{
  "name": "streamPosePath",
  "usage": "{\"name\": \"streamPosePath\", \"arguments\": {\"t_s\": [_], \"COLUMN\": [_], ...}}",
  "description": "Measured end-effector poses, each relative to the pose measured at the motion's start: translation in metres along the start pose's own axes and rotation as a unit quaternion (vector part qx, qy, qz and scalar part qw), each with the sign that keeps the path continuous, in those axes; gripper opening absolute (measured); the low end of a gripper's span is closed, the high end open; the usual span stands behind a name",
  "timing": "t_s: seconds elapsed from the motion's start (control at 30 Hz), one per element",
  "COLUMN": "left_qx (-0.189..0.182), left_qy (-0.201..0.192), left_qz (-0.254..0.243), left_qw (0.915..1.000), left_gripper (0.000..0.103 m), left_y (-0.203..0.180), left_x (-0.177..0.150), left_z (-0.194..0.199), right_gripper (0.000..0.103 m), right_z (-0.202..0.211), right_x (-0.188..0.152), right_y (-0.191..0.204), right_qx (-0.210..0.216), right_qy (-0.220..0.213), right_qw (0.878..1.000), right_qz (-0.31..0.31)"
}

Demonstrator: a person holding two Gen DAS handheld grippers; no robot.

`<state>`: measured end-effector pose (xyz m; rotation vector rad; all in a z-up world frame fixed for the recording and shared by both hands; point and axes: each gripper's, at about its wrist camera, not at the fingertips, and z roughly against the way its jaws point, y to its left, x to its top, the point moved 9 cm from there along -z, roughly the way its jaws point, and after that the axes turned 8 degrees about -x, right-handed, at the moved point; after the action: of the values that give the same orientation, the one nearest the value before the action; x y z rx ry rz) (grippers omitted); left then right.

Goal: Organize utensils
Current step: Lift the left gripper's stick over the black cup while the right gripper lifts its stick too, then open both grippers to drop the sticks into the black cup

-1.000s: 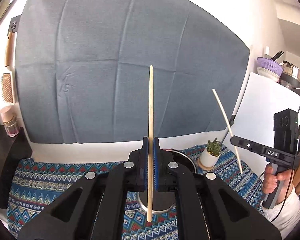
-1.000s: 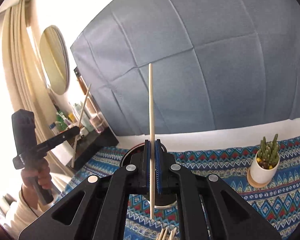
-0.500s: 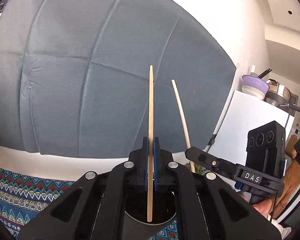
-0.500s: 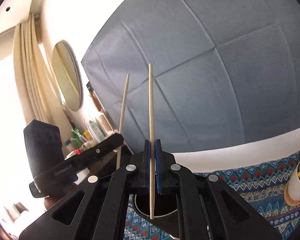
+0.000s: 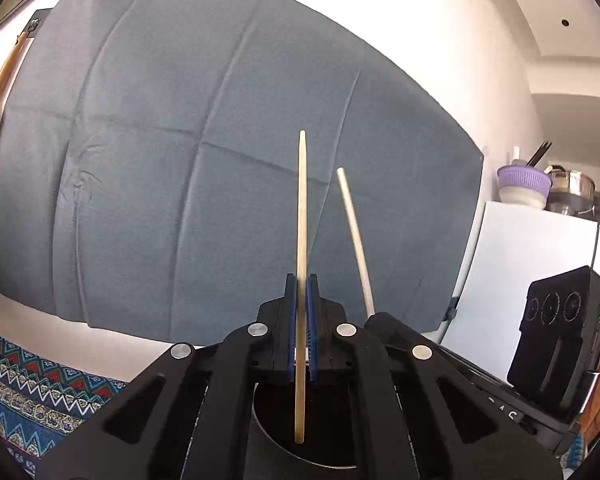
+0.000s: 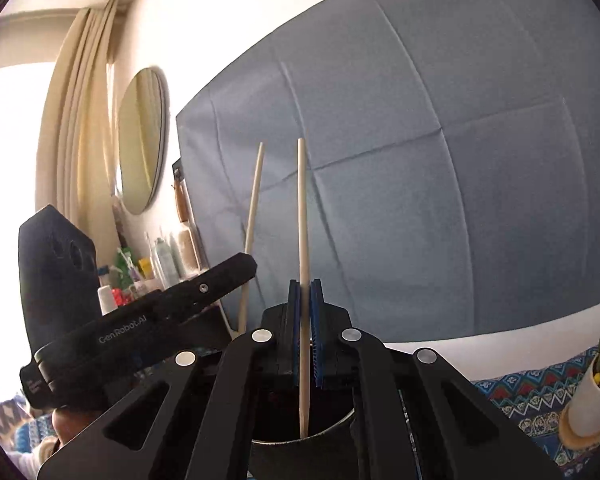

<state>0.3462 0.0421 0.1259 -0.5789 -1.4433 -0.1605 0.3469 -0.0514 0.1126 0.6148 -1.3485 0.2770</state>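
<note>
My left gripper (image 5: 301,328) is shut on an upright wooden chopstick (image 5: 301,216), whose lower end hangs over the dark mouth of a round holder (image 5: 324,456). Just to its right rises the other chopstick (image 5: 354,236), with the right gripper's body (image 5: 556,340) beyond it. In the right wrist view my right gripper (image 6: 305,332) is shut on its own upright chopstick (image 6: 302,216), the tip reaching down into the holder (image 6: 340,426). The left gripper (image 6: 172,308) and its chopstick (image 6: 253,216) stand close on the left there.
A grey-blue cloth (image 5: 180,160) hangs on the wall behind. A patterned blue tablecloth (image 5: 28,384) covers the table, with a small potted cactus (image 6: 598,384) at the right. Bottles crowd a shelf (image 6: 152,264) under a round mirror. A white board (image 5: 520,272) stands at the right.
Both grippers have come together and sunk over the holder, each still shut on its chopstick. The views have tilted up, so most of the tablecloth has dropped out of sight.
</note>
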Motion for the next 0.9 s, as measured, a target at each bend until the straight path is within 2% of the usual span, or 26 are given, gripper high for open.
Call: {"name": "streamPosePath", "arguments": {"t_s": [0.07,0.27,0.37,0.53,0.57,0.6,0.63,0.67,0.73,0.87,0.9], "left_qx": [-0.011,-0.009,-0.007,0.003,0.007,0.008,0.011,0.014,0.024,0.034,0.038], "left_qy": [-0.001,0.02,0.02,0.009,0.007,0.006,0.005,0.004,0.003,0.006,0.008], "left_qz": [0.013,0.006,0.007,0.016,0.015,0.014,0.013,0.012,0.005,0.006,0.004], "left_qw": [0.9999,0.9997,0.9998,0.9998,0.9998,0.9999,0.9998,0.9998,0.9997,0.9994,0.9992], "left_gripper": [0.005,0.005,0.011,0.038,0.041,0.048,0.057,0.06,0.071,0.084,0.09], "left_y": [0.004,0.007,0.01,0.016,0.016,0.016,0.016,0.015,0.014,0.011,0.01], "left_x": [-0.005,-0.017,-0.016,-0.007,-0.005,-0.003,-0.002,0.0,0.003,0.009,0.01], "left_z": [0.003,-0.004,-0.003,0.003,0.005,0.006,0.007,0.009,0.011,0.014,0.014], "right_gripper": [0.006,0.006,0.008,0.009,0.009,0.01,0.015,0.019,0.034,0.042,0.047], "right_z": [0.0,-0.003,0.002,0.012,0.013,0.015,0.017,0.02,0.024,0.035,0.038], "right_x": [-0.004,-0.012,-0.006,0.005,0.007,0.01,0.013,0.016,0.021,0.033,0.036], "right_y": [-0.004,-0.009,-0.01,-0.012,-0.014,-0.015,-0.017,-0.02,-0.025,-0.032,-0.034], "right_qx": [-0.005,-0.001,-0.005,-0.023,-0.027,-0.029,-0.033,-0.037,-0.045,-0.056,-0.059], "right_qy": [0.003,0.013,0.004,-0.014,-0.016,-0.018,-0.022,-0.026,-0.032,-0.049,-0.054], "right_qw": [1.0,1.0,1.0,0.999,0.999,0.999,0.999,0.999,0.998,0.997,0.997], "right_qz": [0.0,0.0,0.002,0.025,0.025,0.025,0.024,0.023,0.019,0.021,0.021]}}
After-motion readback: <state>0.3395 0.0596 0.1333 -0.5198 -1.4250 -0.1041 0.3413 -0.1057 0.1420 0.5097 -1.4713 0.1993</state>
